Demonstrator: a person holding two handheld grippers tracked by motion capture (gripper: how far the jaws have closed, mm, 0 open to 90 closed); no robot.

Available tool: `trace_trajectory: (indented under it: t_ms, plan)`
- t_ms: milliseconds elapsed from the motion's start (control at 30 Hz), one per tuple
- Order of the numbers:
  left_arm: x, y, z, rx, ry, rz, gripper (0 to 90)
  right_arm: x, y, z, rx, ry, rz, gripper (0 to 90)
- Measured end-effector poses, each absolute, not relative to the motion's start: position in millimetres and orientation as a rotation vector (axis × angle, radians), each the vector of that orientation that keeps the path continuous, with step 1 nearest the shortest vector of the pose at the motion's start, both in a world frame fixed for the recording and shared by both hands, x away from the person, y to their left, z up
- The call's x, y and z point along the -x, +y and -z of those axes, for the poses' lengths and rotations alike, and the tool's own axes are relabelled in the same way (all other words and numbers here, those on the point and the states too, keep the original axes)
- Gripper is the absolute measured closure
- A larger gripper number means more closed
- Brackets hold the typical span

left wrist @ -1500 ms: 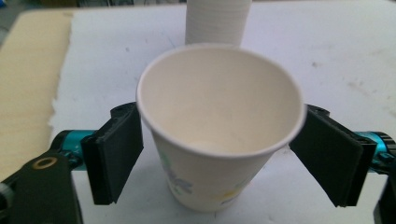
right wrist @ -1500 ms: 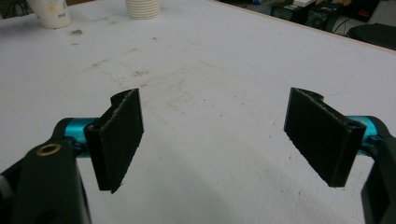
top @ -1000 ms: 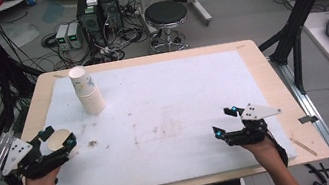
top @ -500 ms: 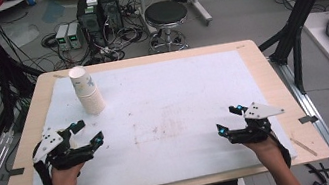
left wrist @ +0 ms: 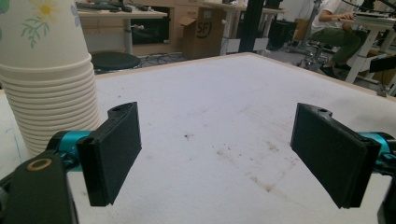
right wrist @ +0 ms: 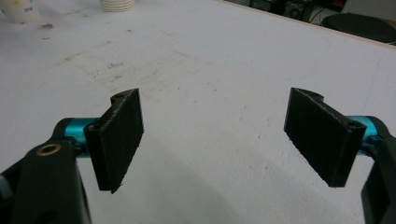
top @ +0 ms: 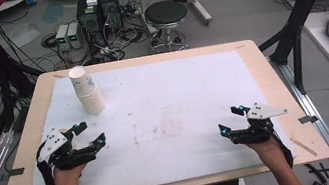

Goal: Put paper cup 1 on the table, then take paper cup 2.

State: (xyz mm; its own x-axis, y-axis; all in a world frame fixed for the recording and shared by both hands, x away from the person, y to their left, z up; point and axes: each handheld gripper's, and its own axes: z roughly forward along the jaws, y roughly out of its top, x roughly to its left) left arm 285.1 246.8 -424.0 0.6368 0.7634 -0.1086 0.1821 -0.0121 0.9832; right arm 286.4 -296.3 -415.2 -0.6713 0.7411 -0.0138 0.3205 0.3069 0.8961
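one tall stack of nested paper cups upside down on white mat, both grippers' fingers spread wide, empty

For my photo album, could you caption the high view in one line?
Two hand-held grippers, left and right, open above a white-covered wooden table beside a stack of flowered paper cups.
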Motion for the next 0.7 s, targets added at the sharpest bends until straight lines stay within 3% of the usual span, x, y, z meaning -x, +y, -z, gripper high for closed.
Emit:
trace_trajectory:
  t_ms: [700]
  plan:
    - [-290.3,242.1,415.9,-1.546,0.818,-0.545,16.2,-286.8,-296.3,416.5,-0.938,2.163,-1.325,20.3]
